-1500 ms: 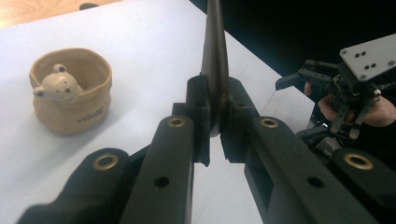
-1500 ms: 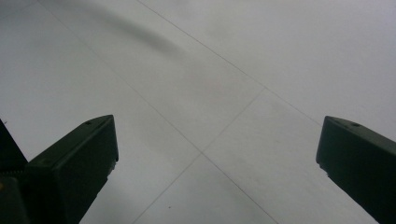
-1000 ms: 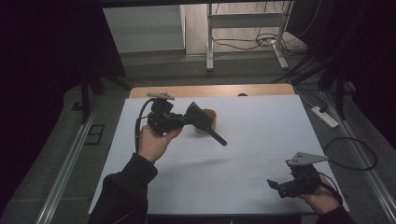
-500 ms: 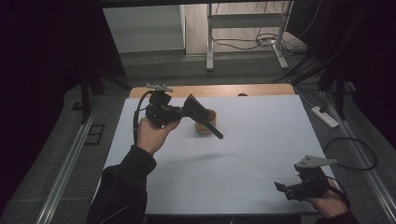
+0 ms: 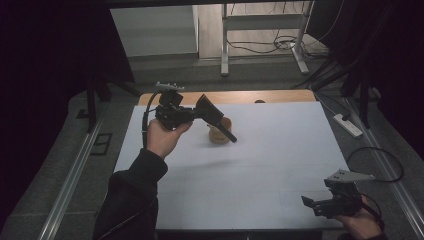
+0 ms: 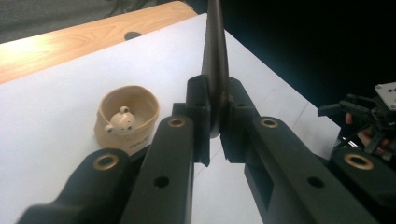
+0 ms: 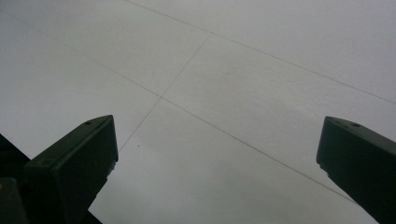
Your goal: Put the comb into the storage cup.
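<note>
Already the left tool (image 6: 212,140) grips a thin dark blade-like utensil (image 6: 215,60), lifted above the tabletop (image 5: 280,150) just beside the small tan cup (image 6: 127,116). The pickup looks done; using it at the cup remains. The right tool (image 7: 217,163) gapes wide, idle.

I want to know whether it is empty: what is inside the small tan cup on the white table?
Inside the small tan cup sits a little pale bear-like figure, head above the floor. The near wall hides its lower body, and the black flat tool covers part of the cup from above.
</note>
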